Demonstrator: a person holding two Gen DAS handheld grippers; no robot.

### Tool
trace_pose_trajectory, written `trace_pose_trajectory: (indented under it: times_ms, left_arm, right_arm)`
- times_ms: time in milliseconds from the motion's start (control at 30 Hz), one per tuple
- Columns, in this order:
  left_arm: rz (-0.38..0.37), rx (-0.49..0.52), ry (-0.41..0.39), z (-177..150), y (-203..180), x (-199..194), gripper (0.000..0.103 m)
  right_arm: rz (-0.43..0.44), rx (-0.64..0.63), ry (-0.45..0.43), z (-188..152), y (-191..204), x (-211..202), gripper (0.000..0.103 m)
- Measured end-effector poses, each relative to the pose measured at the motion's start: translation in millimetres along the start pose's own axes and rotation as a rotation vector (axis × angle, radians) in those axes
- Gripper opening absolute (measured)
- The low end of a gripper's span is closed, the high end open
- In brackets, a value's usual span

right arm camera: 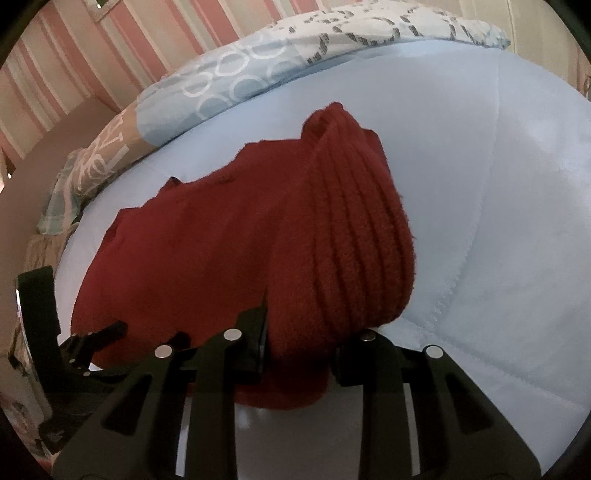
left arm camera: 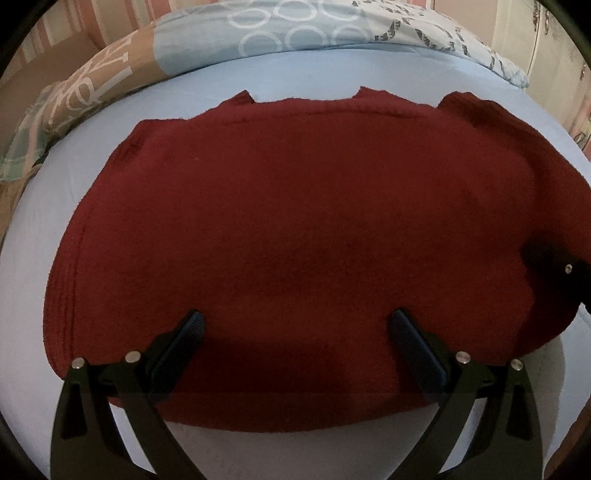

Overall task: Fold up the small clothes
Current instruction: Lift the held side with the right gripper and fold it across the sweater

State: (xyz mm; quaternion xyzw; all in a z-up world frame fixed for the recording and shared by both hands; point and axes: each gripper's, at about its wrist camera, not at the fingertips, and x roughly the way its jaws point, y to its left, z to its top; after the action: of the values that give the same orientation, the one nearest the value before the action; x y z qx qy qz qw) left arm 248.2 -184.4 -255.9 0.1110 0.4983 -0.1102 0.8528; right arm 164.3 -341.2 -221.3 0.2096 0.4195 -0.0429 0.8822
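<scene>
The bed [left arm camera: 258, 70] carries a plain light-blue sheet across nearly the whole surface in both wrist views. A patterned duvet [left arm camera: 295, 29], pale blue with white rings and grey markings, is bunched along the far edge of the bed, with a brown-and-white section at its left end. A wall with pink and cream vertical stripes [right arm camera: 74, 66] stands behind the bed.

The dark red knitted garment [left arm camera: 277, 229] lies on the sheet near the front edge of the bed. Most of it lies flat; its far hem shows three small raised tabs. In the right wrist view, one ribbed end of the garment [right arm camera: 354, 236] is lifted off the sheet and bunched into vertical folds.

The left gripper [left arm camera: 295, 332] is positioned above the near part of the garment with its jaws spread wide; nothing sits between the pads.

The right gripper [right arm camera: 301, 347] has its jaws set narrow and clamped on the lifted ribbed end, with red fabric filling the gap between them.
</scene>
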Motion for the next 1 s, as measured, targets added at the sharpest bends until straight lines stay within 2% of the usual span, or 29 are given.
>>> trace_pose_trajectory:
  times_ms: [233, 367, 533, 667, 900, 1000]
  left_arm:
    - [-0.044, 0.010, 0.002, 0, 7, -8, 0.101]
    - [-0.072, 0.030, -0.012, -5, 27, -31, 0.101]
    - [-0.059, -0.002, -0.038, -14, 90, -61, 0.101]
    - [-0.004, -0.038, -0.048, -21, 142, -70, 0.101]
    - [0.072, -0.165, -0.070, -47, 232, -80, 0.101]
    - [0.072, -0.225, -0.071, -59, 259, -84, 0.101]
  right_arm:
    - [-0.020, -0.031, -0.035, 8, 17, -7, 0.024]
    - [-0.040, -0.091, -0.081, 11, 37, -17, 0.024]
    - [-0.078, -0.271, -0.138, 10, 91, -24, 0.024]
    - [-0.067, -0.375, -0.159, 8, 133, -20, 0.024]
    - [0.006, -0.570, -0.138, -16, 224, -2, 0.023]
    - [0.025, -0.679, -0.075, -41, 257, 19, 0.023]
